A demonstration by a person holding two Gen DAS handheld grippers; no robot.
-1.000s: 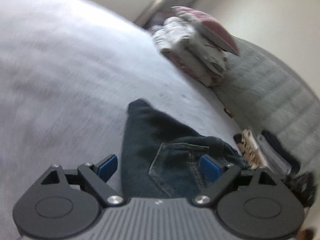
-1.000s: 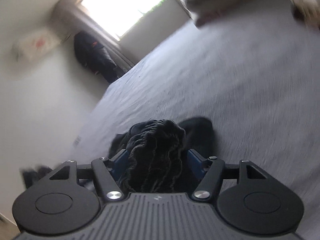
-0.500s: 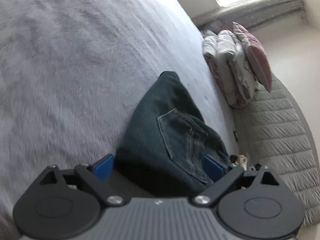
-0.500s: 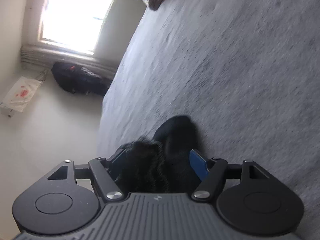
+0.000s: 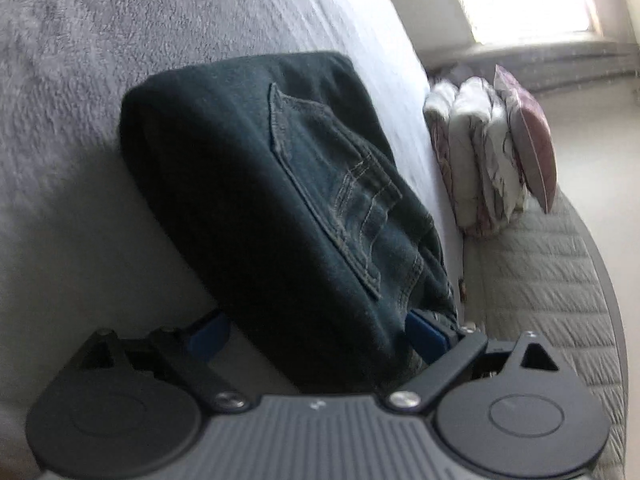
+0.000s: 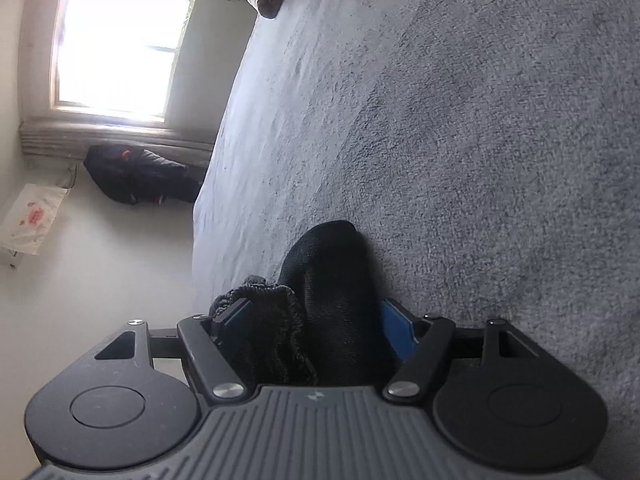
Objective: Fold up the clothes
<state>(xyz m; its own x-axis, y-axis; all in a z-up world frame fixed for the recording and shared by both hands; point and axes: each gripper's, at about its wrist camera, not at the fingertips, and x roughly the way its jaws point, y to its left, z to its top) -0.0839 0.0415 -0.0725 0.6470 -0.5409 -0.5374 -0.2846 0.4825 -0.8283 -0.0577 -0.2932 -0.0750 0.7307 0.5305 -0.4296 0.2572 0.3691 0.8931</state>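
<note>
The folded dark jeans (image 5: 280, 208), back pocket showing, lie on the grey blanket (image 5: 80, 60), one end clamped between the blue pads of the left gripper (image 5: 316, 332). The right gripper (image 6: 316, 328) grips a thick dark bunch of the same fabric. Folded bedding (image 5: 488, 152) sits beyond.

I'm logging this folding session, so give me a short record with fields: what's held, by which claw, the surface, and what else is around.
garment: dark folded jeans, back pocket showing
left claw: jeans lie between its blue pads; grip cannot be told
right claw: shut on a bunched dark part of the garment
surface: grey bedspread
nearby: stack of folded bedding by the quilted headboard
background: bright window, dark bag on the floor
</note>
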